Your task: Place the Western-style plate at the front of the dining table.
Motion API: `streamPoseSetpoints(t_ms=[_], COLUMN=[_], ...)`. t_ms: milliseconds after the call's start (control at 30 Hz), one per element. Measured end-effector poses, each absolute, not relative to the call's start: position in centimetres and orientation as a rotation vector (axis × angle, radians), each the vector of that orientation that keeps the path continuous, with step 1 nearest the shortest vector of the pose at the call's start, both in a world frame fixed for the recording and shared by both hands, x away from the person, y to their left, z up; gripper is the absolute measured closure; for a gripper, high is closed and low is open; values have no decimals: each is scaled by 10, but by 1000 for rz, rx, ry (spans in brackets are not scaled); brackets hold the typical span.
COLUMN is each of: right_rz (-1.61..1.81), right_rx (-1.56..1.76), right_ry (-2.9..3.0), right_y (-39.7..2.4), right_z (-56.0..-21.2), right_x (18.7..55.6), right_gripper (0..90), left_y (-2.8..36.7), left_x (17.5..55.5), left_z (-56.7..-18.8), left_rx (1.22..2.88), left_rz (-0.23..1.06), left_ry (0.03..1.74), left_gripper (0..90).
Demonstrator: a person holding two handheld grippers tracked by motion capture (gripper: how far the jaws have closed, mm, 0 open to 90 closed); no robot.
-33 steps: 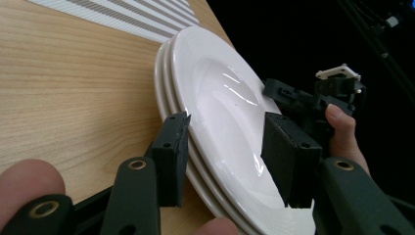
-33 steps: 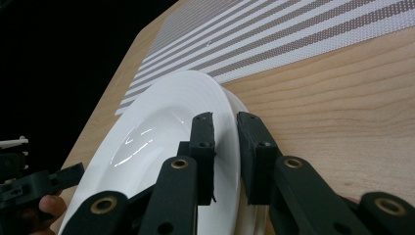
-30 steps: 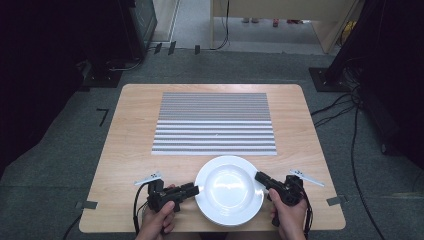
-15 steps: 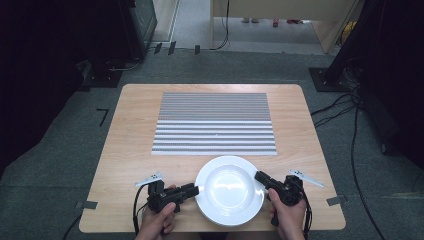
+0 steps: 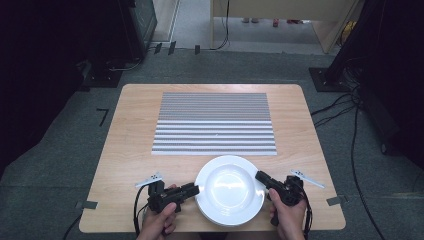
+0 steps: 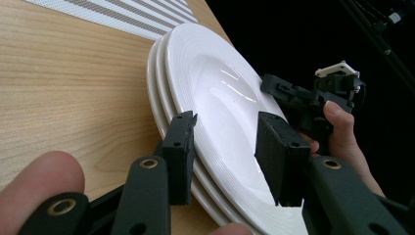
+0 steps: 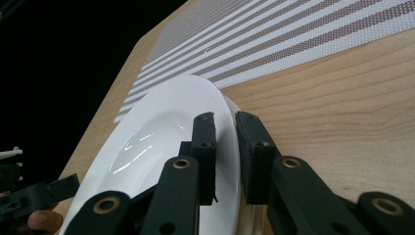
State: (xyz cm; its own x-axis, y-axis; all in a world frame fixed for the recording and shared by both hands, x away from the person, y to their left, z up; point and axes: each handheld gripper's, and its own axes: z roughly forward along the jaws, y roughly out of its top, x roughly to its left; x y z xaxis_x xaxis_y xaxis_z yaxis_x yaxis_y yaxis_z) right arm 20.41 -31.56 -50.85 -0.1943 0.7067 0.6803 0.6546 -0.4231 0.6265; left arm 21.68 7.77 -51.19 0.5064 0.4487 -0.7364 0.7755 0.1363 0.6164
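Two hands come in low at the near edge of the tabletop (image 5: 130, 150), one on each side of a stack of white plates (image 5: 229, 189). Right claw (image 5: 261, 177) is clenched on the top plate's rim. Left claw (image 5: 195, 189) straddles the opposite rim, one jaw under and one over; its jaws have just been closing, can't tell if they're pressing. Striped placemat (image 5: 215, 122) lies just beyond the plates. Dark room, grey floor (image 5: 60, 165), cables (image 5: 350, 130) to the right.

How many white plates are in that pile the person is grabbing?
3 plates, stacked at the near edge of the table: the top plate, a second plate under it and a third plate at the bottom, going by the rims. A fourth could hide beneath.
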Motion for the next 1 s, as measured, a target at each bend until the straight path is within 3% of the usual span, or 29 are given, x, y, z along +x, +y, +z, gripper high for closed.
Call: streamPoseSetpoints(t_ms=[233, 1000], right_rz=[1738, 1789], right_rx=[1973, 2050], right_ry=[1675, 1879], right_y=[-318, -334], right_z=[-509, -505], right_x=[205, 193], right_gripper=[807, 788], left_y=[75, 76], left_x=[214, 211], left_z=[-509, -506], left_rx=[1543, 1603], left_rz=[-264, -280], left_ry=[1087, 1037], left_gripper=[600, 518])
